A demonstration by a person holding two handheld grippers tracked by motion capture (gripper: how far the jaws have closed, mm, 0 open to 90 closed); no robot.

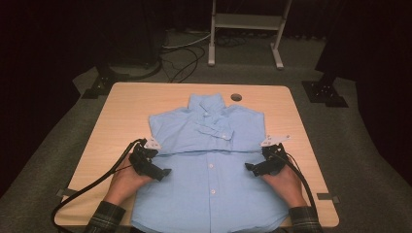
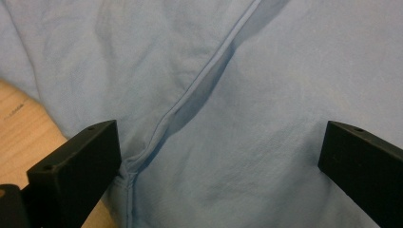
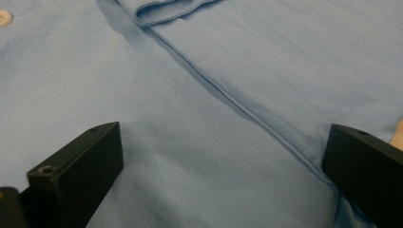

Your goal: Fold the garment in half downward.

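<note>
both hand-held grippers, left (image 1: 164, 173) and right (image 1: 250, 168), gape wide over the blue shirt (image 1: 209, 184), gripping nothing.

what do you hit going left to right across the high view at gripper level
bare table → left gripper → blue shirt → right gripper → bare table edge

Light falls from above onto the table (image 1: 121, 104) and the blue shirt (image 1: 214, 145); the far room is nearly black. Both gripper views are soft, with blurred near jaws and faint fold shadows.
</note>
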